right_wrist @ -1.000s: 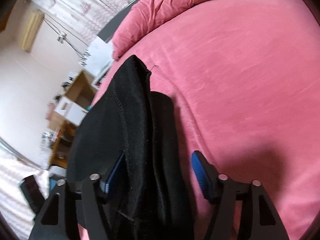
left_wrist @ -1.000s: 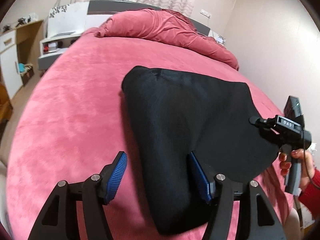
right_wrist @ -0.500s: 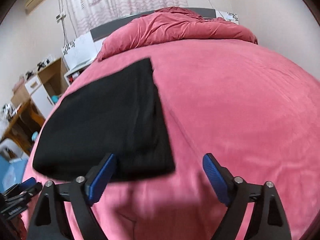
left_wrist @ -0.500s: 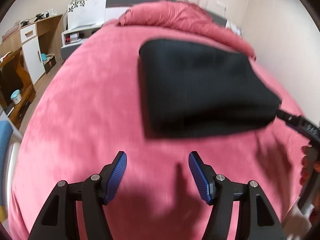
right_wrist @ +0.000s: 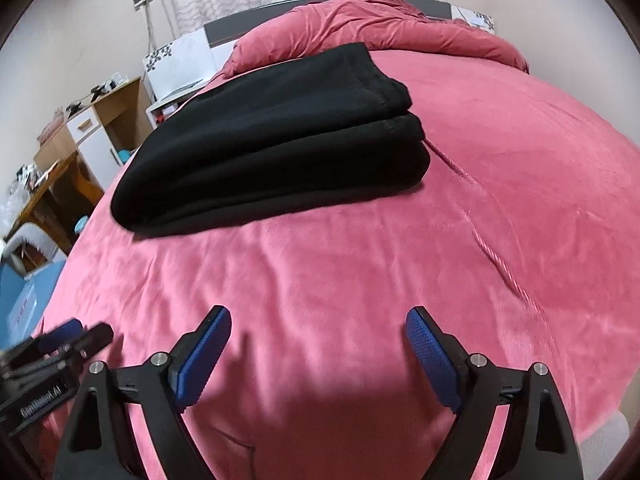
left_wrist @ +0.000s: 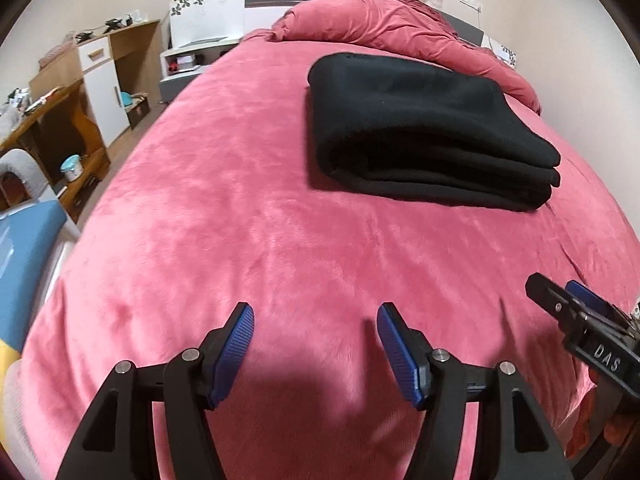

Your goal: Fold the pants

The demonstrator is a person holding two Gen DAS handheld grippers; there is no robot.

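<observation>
My left gripper (left_wrist: 316, 334) has two matte black arms with triangular cut-outs, round silver screw heads at the joints, and blue ribbed pads (left_wrist: 234, 354) on the inner faces. My right gripper (right_wrist: 319, 342) is built alike: black frame, silver screws, blue pads (right_wrist: 434, 362) with a fine dotted texture. White letters "DAS" mark its black body in the left view, and more white lettering, too blurred to read, marks the left one's side.

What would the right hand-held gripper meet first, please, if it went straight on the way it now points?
Most likely the bare pink bedspread: the right hand-held gripper is open, empty and angled down at it, and the folded black pants lie farther on, to the left.
</observation>
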